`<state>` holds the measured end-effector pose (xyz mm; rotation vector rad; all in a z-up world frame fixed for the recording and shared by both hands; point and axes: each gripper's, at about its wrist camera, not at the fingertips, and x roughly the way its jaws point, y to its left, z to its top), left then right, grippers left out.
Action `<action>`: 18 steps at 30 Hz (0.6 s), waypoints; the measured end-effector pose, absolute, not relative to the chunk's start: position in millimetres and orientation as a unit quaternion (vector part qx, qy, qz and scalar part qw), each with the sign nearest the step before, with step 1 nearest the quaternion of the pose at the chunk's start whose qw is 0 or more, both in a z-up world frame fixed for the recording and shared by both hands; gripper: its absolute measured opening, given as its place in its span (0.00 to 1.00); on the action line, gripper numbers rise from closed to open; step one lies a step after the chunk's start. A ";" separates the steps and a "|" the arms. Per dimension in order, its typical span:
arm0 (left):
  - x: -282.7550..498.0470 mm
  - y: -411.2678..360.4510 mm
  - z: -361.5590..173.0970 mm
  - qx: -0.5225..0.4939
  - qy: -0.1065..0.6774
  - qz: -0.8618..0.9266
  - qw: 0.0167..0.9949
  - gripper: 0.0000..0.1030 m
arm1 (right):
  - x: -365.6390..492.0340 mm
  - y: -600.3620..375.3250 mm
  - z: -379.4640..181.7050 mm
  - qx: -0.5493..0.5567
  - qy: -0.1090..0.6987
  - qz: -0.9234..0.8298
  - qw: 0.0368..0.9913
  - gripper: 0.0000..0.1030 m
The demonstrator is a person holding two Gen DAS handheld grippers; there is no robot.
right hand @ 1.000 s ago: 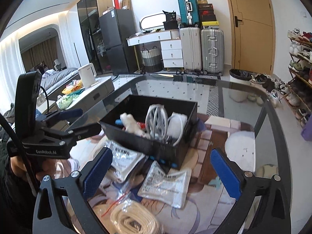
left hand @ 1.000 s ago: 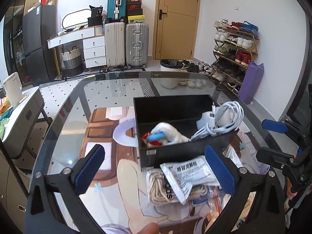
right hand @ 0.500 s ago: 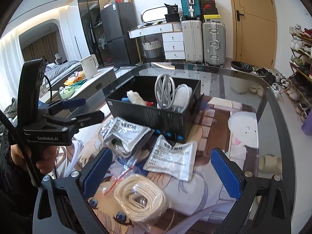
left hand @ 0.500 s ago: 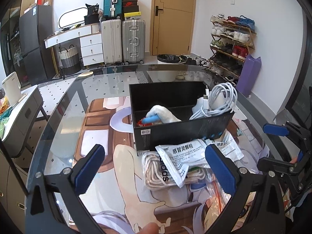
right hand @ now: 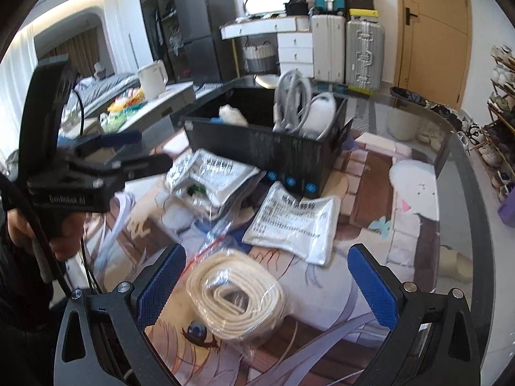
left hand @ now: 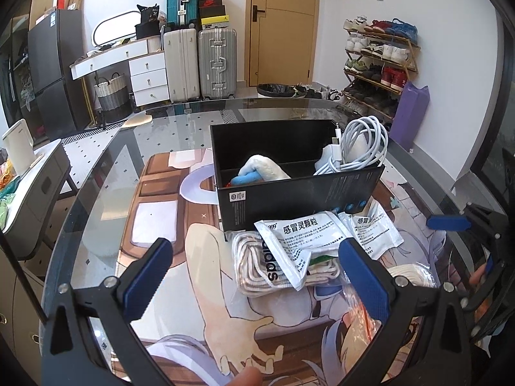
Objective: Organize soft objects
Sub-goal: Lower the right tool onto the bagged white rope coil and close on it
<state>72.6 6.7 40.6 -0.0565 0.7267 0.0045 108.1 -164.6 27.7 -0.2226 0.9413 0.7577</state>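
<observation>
A: Entry. Left gripper (left hand: 257, 276) has its fingers spread wide, nothing between them; it hangs over the tabletop (left hand: 106, 199) in front of the black box (left hand: 299, 193). Right gripper (right hand: 267, 283): fingers also wide apart, empty, with the bagged rope coil (right hand: 236, 294) lying on the tabletop between and just ahead of them.

B: What remains outside the box?

A: The coil; a second bagged cord bundle (left hand: 257, 263) touching the box's near wall; a white sachet (left hand: 299, 244) resting on top of that bundle; a second sachet (left hand: 373, 228) beside it, near the box. Already inside: a coiled white cable (left hand: 360, 144) and a white-and-blue soft item (left hand: 260, 170). Judged partly done.

B: Handling of the coil?

A: Likely light and squashy. The clear plastic bag looks slick and loose, so a pinch on film alone could slip or tear. Better to close across the rope's body, at mid-coil, and compress it.

B: The sachets?

A: Flat, limp, probably light. They would sag if held by a corner; an edge grasp near the middle seems safer. Lifting the top sachet first would free the bundle beneath.

B: Risks?

A: The bag may snag on the box rim.
</observation>
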 end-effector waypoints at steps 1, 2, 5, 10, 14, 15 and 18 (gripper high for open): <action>73.4 6.4 40.1 -0.028 0.356 0.000 0.934 1.00 | 106.5 -162.8 25.3 -0.108 0.444 0.360 0.813 0.99; 74.2 6.0 39.0 -0.028 0.358 0.000 0.933 1.00 | 104.8 -159.9 21.9 -0.115 0.447 0.367 0.808 0.99; 75.8 3.9 35.9 -0.025 0.362 -0.003 0.932 1.00 | 100.4 -155.3 17.6 -0.130 0.450 0.377 0.799 0.99; 75.2 2.2 33.5 -0.023 0.366 -0.006 0.930 1.00 | 93.0 -149.3 10.0 -0.148 0.460 0.393 0.782 0.99; 75.1 3.0 33.6 -0.025 0.367 -0.007 0.930 1.00 | 86.9 -146.6 2.6 -0.167 0.465 0.404 0.770 0.99; 75.2 3.4 33.3 -0.026 0.368 -0.007 0.930 1.00 | 86.1 -146.2 1.2 -0.169 0.466 0.406 0.768 0.99; 74.6 4.4 32.9 -0.027 0.369 -0.008 0.929 1.00 | 83.2 -144.3 -7.2 -0.183 0.474 0.404 0.761 0.99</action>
